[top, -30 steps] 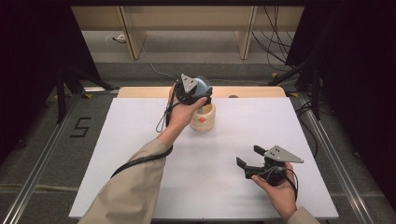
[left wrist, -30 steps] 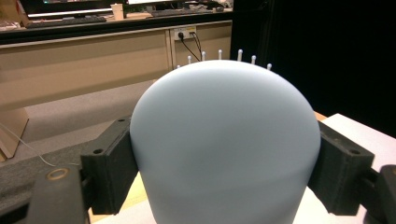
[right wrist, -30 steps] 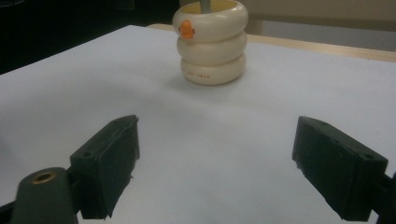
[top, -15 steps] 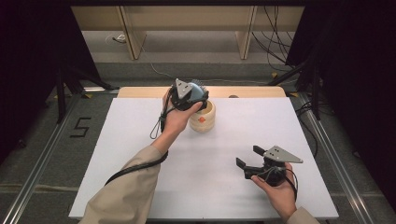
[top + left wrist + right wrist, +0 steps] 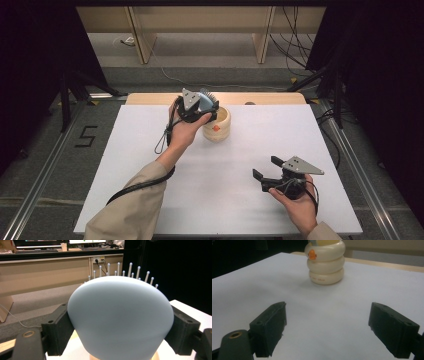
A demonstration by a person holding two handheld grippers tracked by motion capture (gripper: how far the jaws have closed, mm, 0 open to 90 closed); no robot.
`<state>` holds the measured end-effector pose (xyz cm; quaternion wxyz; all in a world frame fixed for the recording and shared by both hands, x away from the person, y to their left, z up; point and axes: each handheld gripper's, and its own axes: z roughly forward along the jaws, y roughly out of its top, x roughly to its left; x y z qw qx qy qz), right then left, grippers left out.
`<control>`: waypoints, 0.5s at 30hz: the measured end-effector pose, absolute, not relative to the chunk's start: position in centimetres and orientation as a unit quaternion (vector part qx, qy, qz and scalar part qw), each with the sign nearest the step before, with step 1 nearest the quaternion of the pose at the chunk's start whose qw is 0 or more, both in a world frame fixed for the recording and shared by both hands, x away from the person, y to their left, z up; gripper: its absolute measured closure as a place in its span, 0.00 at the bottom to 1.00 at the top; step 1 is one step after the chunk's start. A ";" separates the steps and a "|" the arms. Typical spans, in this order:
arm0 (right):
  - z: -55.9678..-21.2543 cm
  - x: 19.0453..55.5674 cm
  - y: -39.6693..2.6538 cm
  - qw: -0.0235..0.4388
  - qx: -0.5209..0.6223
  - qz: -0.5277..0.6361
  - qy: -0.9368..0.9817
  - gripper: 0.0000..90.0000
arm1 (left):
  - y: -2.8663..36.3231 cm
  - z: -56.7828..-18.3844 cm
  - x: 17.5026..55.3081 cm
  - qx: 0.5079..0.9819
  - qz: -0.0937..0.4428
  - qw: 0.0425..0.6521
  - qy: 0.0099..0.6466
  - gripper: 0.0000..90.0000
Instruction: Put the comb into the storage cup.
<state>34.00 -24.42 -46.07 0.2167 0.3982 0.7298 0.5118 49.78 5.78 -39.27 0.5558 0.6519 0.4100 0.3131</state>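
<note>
Left hand-held gripper (image 5: 202,106) is clamped on the pale blue brush (image 5: 120,317), bristles pointing away, right over the cream ringed holder (image 5: 218,125) at the far side of the white counter (image 5: 125,165); looks like the drop-in step, so next it needs lowering straight into the opening; right hand-held gripper (image 5: 329,327) sits wide and empty; the holder's mouth is hidden behind the brush.

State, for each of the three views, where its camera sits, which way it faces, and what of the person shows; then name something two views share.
High view: above the near side, looking forward and down on the white table; both forearms and hands show.
Left gripper view: on the left gripper, facing a pale blue bristled brush clamped between its black jaws.
Right gripper view: on the right gripper, low and level across the table; its open jaws show.
Shared: the cream ringed cup with an orange mark.
</note>
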 end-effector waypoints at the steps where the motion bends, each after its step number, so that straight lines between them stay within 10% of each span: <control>1: -46.1 34.0 -24.4 0.216 0.398 0.512 0.730 0.18 | 5.9 -39.3 49.7 0.651 0.312 0.557 0.411 0.21; 15: -46.1 34.0 -24.4 0.216 0.400 0.512 0.729 0.18 | 6.4 -39.4 49.1 0.654 0.311 0.558 0.406 0.18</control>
